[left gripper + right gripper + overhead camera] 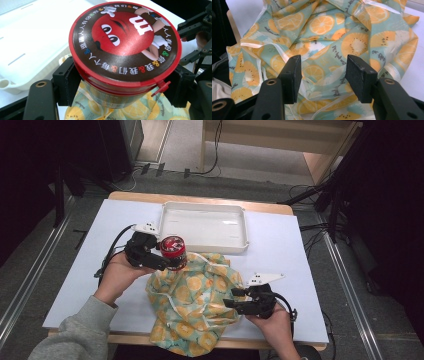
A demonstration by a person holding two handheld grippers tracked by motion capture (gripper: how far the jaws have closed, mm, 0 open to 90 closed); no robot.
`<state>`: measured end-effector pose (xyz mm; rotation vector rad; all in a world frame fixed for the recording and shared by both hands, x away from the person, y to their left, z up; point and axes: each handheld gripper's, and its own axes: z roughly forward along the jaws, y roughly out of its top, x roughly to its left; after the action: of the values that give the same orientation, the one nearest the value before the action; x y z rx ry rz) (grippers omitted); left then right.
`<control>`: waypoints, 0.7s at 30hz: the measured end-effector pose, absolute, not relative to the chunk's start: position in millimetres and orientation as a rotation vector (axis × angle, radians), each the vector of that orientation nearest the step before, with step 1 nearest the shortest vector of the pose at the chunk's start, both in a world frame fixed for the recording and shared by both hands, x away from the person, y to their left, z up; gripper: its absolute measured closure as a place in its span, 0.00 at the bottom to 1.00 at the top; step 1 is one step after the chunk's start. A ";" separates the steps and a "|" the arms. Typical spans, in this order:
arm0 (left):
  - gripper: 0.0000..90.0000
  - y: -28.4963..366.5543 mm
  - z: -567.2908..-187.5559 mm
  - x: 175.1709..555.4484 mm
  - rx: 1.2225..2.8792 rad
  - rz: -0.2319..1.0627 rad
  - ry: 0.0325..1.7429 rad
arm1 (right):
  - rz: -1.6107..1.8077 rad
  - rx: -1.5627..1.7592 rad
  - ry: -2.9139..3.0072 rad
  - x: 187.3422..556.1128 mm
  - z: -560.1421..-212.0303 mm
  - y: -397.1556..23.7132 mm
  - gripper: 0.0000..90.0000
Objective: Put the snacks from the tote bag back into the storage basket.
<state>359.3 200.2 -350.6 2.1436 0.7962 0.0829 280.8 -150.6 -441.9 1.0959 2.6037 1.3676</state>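
A: Where is the candy tub (173, 251) just now?
B: It sits between the jaws of the left gripper (167, 259), clamped at its sides below the red lid, just above the near-left corner of the white tray (204, 208) and at the far edge of the fruit-print bag (195, 302). In the left gripper view the tub (125, 42) stands upright, with its lid facing the camera, a black pad pressed to each side.
A: And the tray itself?
B: It lies on the bench (90, 270), well towards the far side.
A: What of the other hand?
B: The right gripper (235, 299) hovers at the bag's right edge, on the near side of the tray and well apart from it. In the right gripper view its jaws stand apart with the crumpled bag (324, 50) behind and between them; the pads do not press on the fabric.
A: Does the bag touch the tray?
B: No, it lies crumpled just in front of it, spilling over the bench's near edge.
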 end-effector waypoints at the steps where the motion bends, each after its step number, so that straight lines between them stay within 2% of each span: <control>1: 0.29 200.6 -350.4 361.3 2.141 0.079 0.795 | 1.368 1.096 2.604 280.8 -441.9 -150.6 0.53; 21: 0.29 199.7 -343.6 395.3 2.148 0.116 0.823 | 1.372 1.085 2.605 281.0 -442.1 -150.2 0.53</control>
<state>395.3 199.7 -343.6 2.1480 0.8234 0.1163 281.0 -150.2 -442.1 1.0849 2.6049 1.3715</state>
